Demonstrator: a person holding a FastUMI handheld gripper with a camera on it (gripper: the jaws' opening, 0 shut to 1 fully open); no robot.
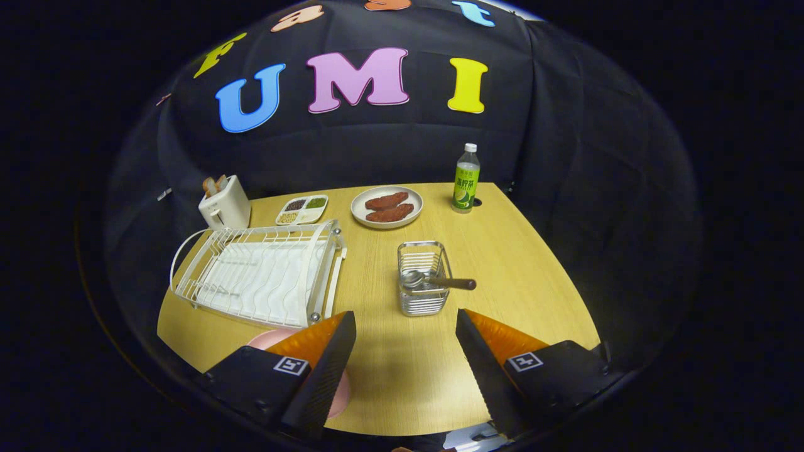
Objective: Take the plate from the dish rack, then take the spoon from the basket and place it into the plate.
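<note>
A white wire dish rack [260,273] stands on the wooden table, to the left of and beyond my fingers, with no plate in its slots. A pink plate [267,339] lies flat on the table in front of the rack, mostly hidden under my left finger [314,364]. Ahead of the gap between the fingers stands a small metal wire basket [424,279]. A spoon [436,281] lies across its top, bowl to the left and brown handle sticking out to the right. My gripper [405,326] is open, with nothing between the fingers.
At the table's far side are a white toaster [225,202] with bread, a divided tray of seeds [302,209], a white plate with two brown pieces of food [387,206] and a green drink bottle [466,179]. Bare wood [521,276] lies right of the basket.
</note>
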